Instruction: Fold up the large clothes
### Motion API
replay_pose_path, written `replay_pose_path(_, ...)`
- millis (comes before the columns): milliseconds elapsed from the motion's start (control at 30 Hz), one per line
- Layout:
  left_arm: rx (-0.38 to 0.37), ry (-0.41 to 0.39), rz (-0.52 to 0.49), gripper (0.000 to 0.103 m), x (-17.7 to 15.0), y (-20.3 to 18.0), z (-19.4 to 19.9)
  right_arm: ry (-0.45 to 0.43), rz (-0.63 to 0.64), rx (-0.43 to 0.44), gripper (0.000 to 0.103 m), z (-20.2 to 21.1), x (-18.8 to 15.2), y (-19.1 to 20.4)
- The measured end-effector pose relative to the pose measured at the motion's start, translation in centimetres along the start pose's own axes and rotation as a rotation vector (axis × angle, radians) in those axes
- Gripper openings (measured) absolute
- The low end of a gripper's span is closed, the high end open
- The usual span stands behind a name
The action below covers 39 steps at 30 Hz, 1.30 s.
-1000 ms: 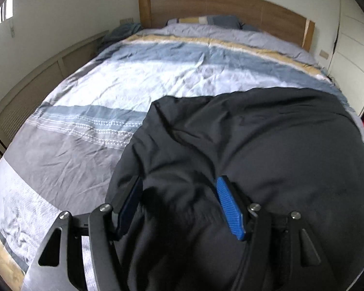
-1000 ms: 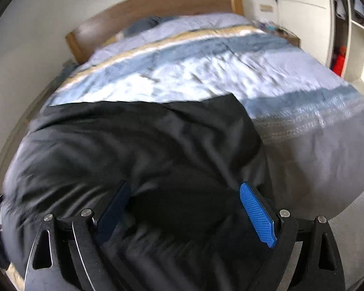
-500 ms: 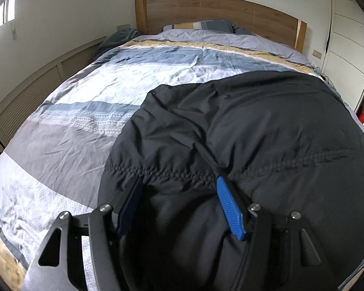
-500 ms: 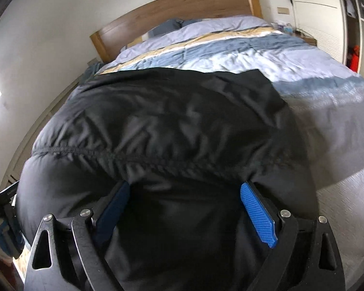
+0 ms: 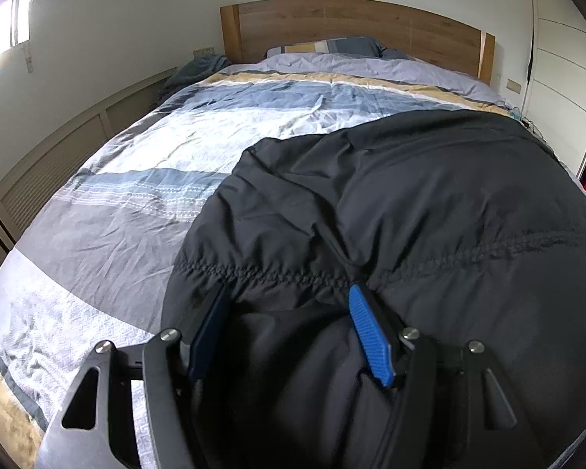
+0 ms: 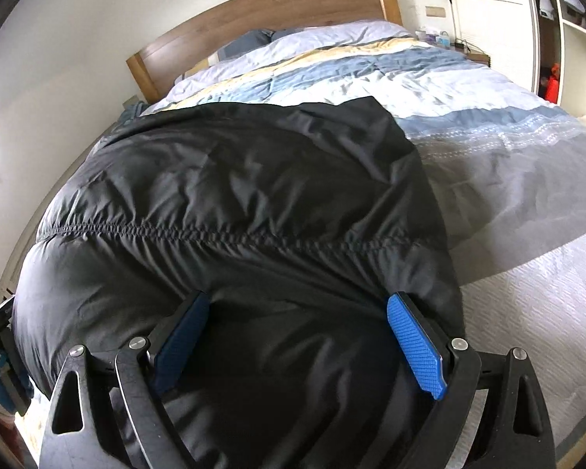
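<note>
A second ago the black padded garment lay lower and farther out ahead of both sets of jaws; now its gathered seam has drawn in to sit just ahead of the fingertips in both wrist views, and the cloth bulges up over and between them, so the near part has been lifted and carried toward the headboard. The left gripper has its jaws spread with fabric heaped between and over them; whether that fabric is clamped or only draped I cannot tell. The right gripper shows its jaws spread wider, cloth lying across the gap. The garment's far edge rests on the striped duvet well ahead of the jaws. My reading is that a fold of the near half over the far half is under way but not laid down.
</note>
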<state>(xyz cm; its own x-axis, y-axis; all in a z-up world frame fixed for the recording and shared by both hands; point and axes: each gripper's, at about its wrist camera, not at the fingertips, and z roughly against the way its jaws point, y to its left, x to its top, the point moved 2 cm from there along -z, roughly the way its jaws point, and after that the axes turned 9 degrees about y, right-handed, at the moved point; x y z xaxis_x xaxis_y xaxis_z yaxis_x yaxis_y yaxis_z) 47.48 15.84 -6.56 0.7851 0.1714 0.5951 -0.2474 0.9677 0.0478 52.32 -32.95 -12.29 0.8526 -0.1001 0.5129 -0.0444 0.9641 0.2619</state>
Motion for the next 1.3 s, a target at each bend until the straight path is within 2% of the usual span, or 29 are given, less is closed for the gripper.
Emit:
replay_pose_path(200,-0.024,-0.029,0.018,0.062,-1.0,0.5,2.3,-0.015,0.022,-0.025,0.092,2.0,-0.7,0.9)
replay_pose_path(367,-0.029,-0.042,0.025,0.062,-2.0,0.7,3.2,-0.050,0.081,0.027,0.092,4.3,-2.1,3.4)
replay_pose_path(633,-0.014,-0.026,0.029,0.062,-3.2,1.2,3.2,0.009,0.075,0.052,0.094,3.1,-4.0,4.2)
replay_pose_path(867,-0.008,-0.037,0.017,0.062,-4.3,1.1,4.8,0.031,0.092,0.029,0.095,4.0,-4.9,3.9)
replay_pose_path(1000,-0.009,-0.024,0.007,0.062,-4.4,1.5,5.4,0.036,0.077,0.020,0.099,4.8,-5.2,3.3)
replay_pose_path(1167,-0.135,-0.026,0.054,0.062,-3.9,3.8,6.8,0.005,0.036,0.006,0.103,7.2,-4.8,1.5)
replay_pose_path(1233,-0.153,-0.039,0.095,0.066,-3.1,5.8,7.2,-0.010,0.018,0.002,0.103,8.0,-4.2,0.5)
replay_pose_path(1300,-0.209,-0.005,0.142,0.068,-2.0,8.0,6.4,-0.018,-0.012,-0.002,0.103,8.6,-3.4,-0.8)
